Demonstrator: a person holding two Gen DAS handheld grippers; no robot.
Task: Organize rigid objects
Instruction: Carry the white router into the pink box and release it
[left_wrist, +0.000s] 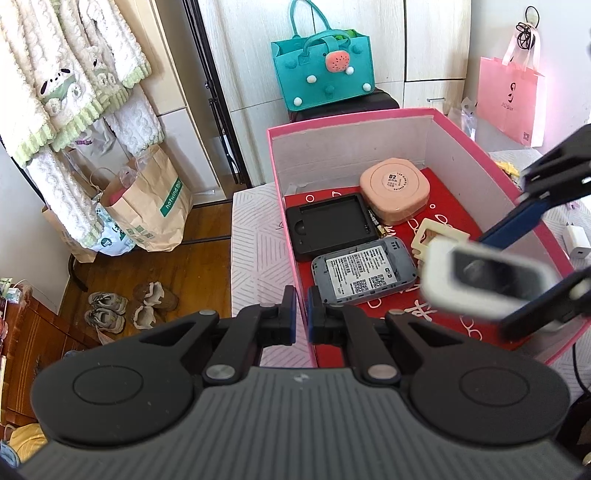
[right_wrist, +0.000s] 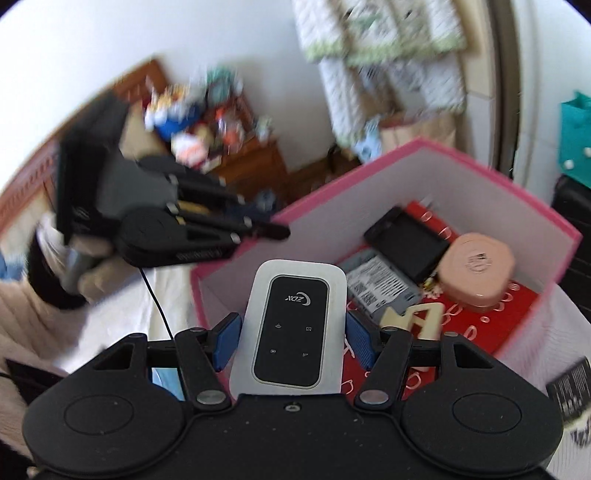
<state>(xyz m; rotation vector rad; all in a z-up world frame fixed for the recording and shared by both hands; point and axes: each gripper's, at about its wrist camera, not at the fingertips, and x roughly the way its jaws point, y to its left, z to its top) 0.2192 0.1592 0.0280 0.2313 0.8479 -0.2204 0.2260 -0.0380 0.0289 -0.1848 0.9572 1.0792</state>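
Right hand-held gripper was seen clamped on a white router, the blue pads pressed against its long sides, its black face with the logo turned up. That router was held above the near end of the pink box, not yet set down; in the left wrist view it appeared blurred at, over the box's right part. Left hand-held gripper was found nearly closed, only a narrow gap left between its jaws and nothing held in them, and it was poised over the box's near left corner; from the right wrist view it was seen at, blurred, beside the box's rim.

The box was set on a pale patterned cover, and its floor was lined in red. Inside it, a black case was laid flat at the left. A peach square compact was placed at the far side, just beside the case. A grey device with its back cover off and its label showing was laid in front of the case, touching it. A cream frame was laid to the right of the device. A white charger was seen outside the box, on the right.
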